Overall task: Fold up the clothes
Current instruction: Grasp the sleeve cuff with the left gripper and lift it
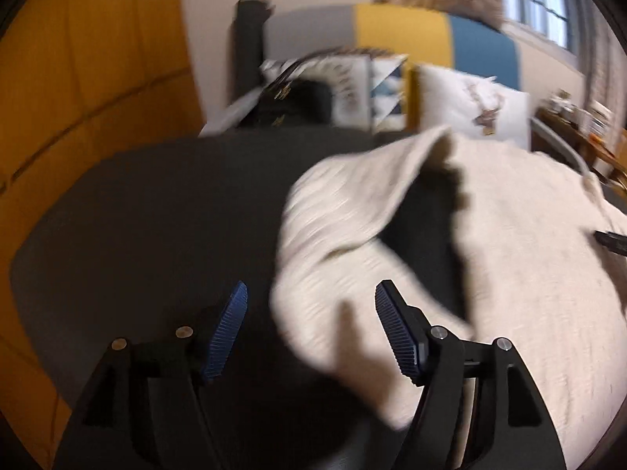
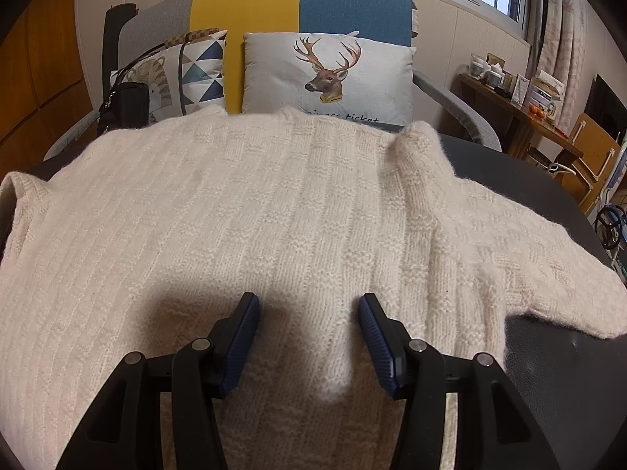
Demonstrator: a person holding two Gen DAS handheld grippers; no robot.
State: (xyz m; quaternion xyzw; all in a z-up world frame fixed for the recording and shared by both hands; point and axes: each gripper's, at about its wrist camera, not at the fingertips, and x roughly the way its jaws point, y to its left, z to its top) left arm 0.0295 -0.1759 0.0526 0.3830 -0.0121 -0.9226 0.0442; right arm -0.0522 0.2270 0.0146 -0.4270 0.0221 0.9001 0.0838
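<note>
A: Left wrist view first. What's in it?

B: Motion-blurred. Left tongs (image 1: 310, 327), black frame with ribbed blue pads (image 1: 227, 329), jaws spread wide, nothing clamped. A floppy end of the cream chunky-knit sweater (image 1: 509, 274) lies in the gap between the pads, but I can't tell whether it touches either one. Can't tell if that end is a sleeve or a hem.

A: Where's the sweater sitting?

B: On the matte dark grey counter (image 1: 156, 215), over the right half of the view; the left half is bare. One flap is turned back, with dark counter showing under the fold. A dark tip pokes in at the right edge, too blurred to identify.

A: Right wrist view?

B: Sharp. Right tongs (image 2: 309, 338), same build, jaws wide, gripping nothing. They hover just above the sweater (image 2: 274, 196). Whether the pads touch the knit, can't tell.

A: Texture?

B: Vertical ribs broken by blocky basket-weave bands, fuzzy nap. The body lies spread flat, one sleeve running out to the right edge of the counter (image 2: 568, 372).

A: Background?

B: Grey, yellow and blue block-colour fabric sofa (image 2: 298, 4), a pale rectangular cushion with a stag-head print (image 2: 329, 74), a cushion with a triangle pattern (image 2: 196, 66), and a small black strap bag (image 2: 125, 103).
</note>
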